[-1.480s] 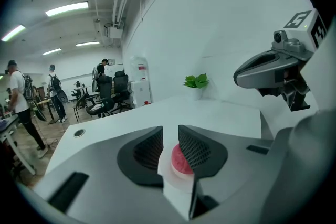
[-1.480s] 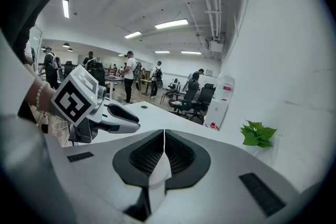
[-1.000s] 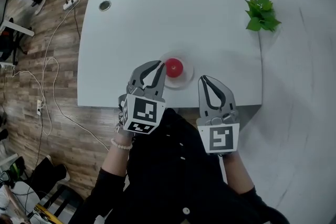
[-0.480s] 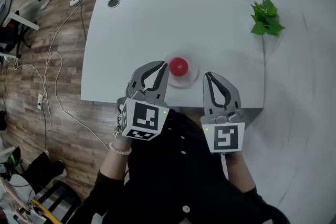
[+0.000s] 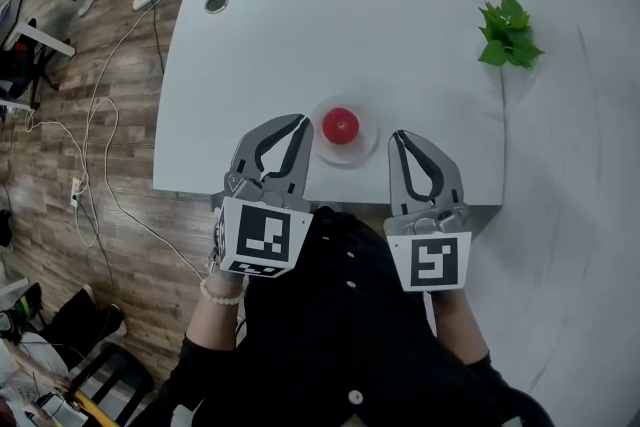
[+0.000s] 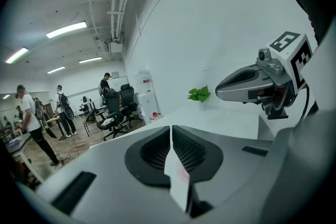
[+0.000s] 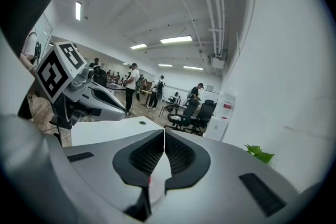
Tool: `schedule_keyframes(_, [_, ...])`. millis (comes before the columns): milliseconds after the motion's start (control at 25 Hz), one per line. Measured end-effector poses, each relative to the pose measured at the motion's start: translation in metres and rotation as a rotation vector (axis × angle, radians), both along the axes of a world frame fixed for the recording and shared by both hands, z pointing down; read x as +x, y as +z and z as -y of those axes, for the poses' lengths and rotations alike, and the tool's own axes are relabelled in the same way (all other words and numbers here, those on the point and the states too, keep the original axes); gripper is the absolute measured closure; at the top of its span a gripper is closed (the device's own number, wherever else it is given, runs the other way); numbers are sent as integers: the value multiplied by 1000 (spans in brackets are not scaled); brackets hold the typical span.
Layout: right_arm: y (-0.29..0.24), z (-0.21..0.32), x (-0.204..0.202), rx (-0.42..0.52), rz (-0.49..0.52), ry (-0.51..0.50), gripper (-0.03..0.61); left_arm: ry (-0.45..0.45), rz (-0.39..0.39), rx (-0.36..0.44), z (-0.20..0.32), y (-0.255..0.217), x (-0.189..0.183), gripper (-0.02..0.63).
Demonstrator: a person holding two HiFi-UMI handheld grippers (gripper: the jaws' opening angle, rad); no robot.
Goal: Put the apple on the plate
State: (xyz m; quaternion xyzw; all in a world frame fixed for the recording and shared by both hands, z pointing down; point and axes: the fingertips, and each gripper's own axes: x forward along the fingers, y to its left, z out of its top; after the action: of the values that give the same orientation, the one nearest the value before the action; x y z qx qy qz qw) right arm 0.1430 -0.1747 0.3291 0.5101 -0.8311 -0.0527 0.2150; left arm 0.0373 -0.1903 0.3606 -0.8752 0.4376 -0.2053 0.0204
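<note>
Red apple sits on the pale plate by the near edge of the white table in the head view, between the left tongs and right tongs, touching neither; a green plant stands far right. The left gripper view shows its jaws pressed together, empty. The right gripper view shows the same, jaws closed on nothing.

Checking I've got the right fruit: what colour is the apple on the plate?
The apple is red; the head view shows it best.
</note>
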Motion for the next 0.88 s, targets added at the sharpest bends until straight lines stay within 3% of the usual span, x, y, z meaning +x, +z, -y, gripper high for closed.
schedule_keyframes(880, [0,-1,-2,1,-14,-13,536,37,-1,30,3,-13,6,588])
